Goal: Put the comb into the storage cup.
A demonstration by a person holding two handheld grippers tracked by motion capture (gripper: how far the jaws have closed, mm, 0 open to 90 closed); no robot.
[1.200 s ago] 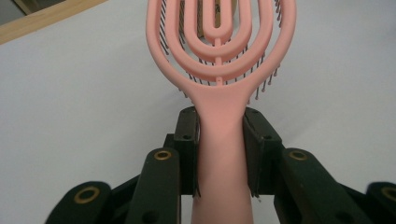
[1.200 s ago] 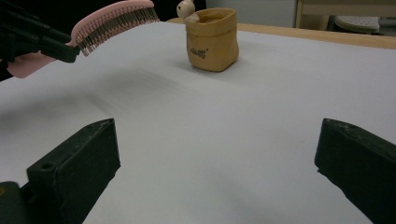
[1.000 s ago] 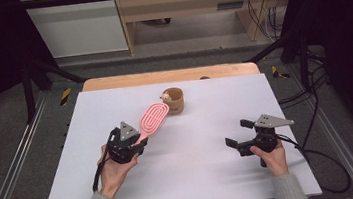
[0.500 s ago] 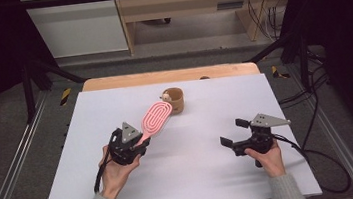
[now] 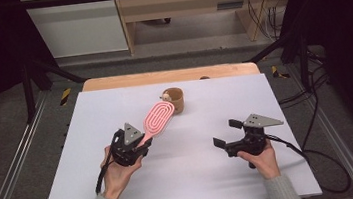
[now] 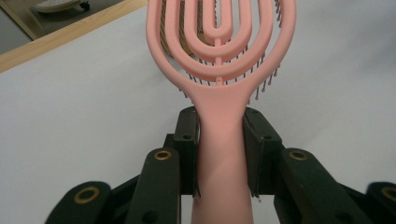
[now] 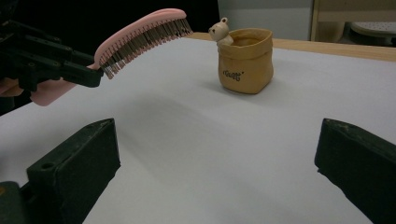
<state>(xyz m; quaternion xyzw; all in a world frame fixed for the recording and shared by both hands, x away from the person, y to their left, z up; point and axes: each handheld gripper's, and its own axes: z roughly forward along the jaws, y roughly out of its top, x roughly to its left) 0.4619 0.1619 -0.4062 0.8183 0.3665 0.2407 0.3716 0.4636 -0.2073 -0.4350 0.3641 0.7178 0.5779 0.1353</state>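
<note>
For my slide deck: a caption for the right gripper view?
Open right gripper faces a tan pot; left gripper holds a pink brush aloft.

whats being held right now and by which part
The left hand-held gripper clamps the pink brush by its handle; the right hand-held gripper holds nothing.

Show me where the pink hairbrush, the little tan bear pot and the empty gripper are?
pink plastic hairbrush (image 5: 158,119): high view, on its looped head.
small tan sack-shaped pot with a bear figure (image 7: 246,59): right gripper view, on its front wall.
right gripper (image 5: 225,133): high view, between its open fingertips.
</note>
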